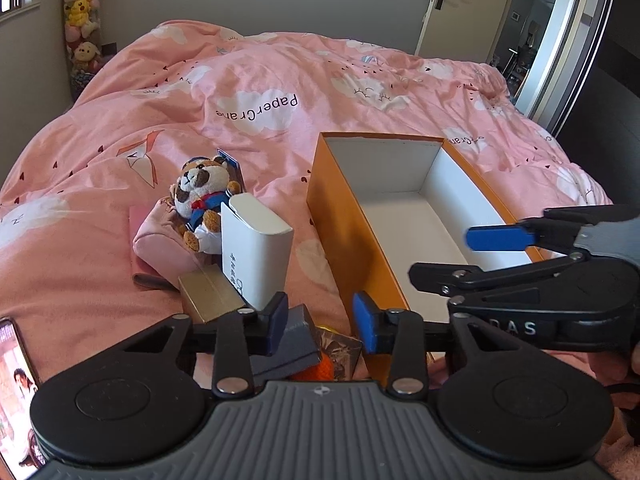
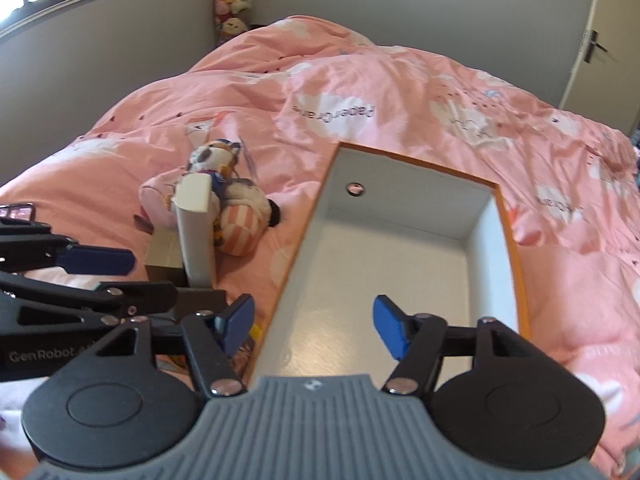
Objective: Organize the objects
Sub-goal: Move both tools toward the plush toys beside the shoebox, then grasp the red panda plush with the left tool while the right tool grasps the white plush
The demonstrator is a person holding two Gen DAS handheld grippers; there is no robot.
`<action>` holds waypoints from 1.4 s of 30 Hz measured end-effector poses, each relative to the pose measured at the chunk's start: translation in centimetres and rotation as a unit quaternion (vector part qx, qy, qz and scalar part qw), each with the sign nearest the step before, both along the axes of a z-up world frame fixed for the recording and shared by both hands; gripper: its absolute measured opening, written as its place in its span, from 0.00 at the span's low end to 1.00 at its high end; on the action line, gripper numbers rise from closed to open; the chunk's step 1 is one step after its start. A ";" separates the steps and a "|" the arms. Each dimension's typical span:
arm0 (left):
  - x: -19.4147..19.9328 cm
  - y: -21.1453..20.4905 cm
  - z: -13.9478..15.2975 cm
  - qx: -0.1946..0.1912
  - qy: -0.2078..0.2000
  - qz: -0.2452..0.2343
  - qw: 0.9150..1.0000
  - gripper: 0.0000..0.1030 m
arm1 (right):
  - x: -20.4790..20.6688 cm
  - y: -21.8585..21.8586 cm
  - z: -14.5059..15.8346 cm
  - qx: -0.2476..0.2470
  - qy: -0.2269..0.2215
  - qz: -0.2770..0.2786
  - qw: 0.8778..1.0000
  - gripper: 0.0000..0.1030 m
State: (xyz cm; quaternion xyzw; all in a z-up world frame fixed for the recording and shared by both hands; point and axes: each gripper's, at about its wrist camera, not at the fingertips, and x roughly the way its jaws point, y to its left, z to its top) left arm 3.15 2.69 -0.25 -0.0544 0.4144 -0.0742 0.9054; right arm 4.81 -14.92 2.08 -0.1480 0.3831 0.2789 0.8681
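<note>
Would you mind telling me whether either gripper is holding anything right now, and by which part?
Nothing is held: the left gripper and the right gripper both have open jaws with nothing between the pads.

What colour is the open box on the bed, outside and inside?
The box is orange outside and white inside; the left wrist view shows it best.

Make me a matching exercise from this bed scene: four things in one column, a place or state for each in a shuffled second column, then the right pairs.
Things:
1. orange box
2. plush bear
3. white carton
4. phone

Places or states:
A. stands upright just in front of the bear
B. open on top, nothing inside
C. at the left edge of the left wrist view, screen lit
D. sits on a pink pouch

Pairs: 1-B, 2-D, 3-A, 4-C
</note>
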 end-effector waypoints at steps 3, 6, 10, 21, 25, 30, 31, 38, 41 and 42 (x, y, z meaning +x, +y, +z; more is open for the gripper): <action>1.1 1.7 0.3 -0.008 -0.002 0.005 1.000 0.33 | 1.6 1.7 0.3 0.009 0.012 0.022 1.000 0.52; 2.6 4.0 0.6 -0.018 0.002 0.019 1.000 0.27 | 3.3 3.5 0.6 0.018 0.015 0.038 0.999 0.46; 5.4 7.2 0.7 -0.025 0.023 0.033 0.999 0.20 | 6.1 6.4 0.7 0.033 0.047 0.066 0.996 0.38; 11.9 11.5 -1.6 -0.074 0.068 0.022 0.995 0.19 | 13.3 12.8 -1.4 0.033 0.117 0.088 0.989 0.33; 13.6 11.4 -2.2 -0.110 0.082 0.034 0.990 0.33 | 16.0 12.8 -3.0 0.016 0.133 0.069 0.989 0.25; 15.8 10.6 -3.5 -0.105 0.121 0.049 0.986 0.46 | 17.2 13.1 -4.8 0.011 0.165 0.084 0.983 0.22; 16.2 10.5 -3.7 -0.107 0.126 0.055 0.985 0.47 | 17.2 13.3 -5.1 0.010 0.168 0.086 0.982 0.21; 17.1 11.1 -4.1 -0.106 0.135 0.084 0.982 0.58 | 17.9 13.5 -7.0 0.043 0.208 0.107 0.971 0.13; 17.2 11.2 -4.1 -0.097 0.144 0.090 0.981 0.60 | 17.5 14.0 -6.9 0.067 0.213 0.127 0.966 0.09; 17.3 11.3 -4.2 -0.096 0.149 0.093 0.980 0.63 | 17.2 14.4 -6.8 0.071 0.213 0.136 0.965 0.07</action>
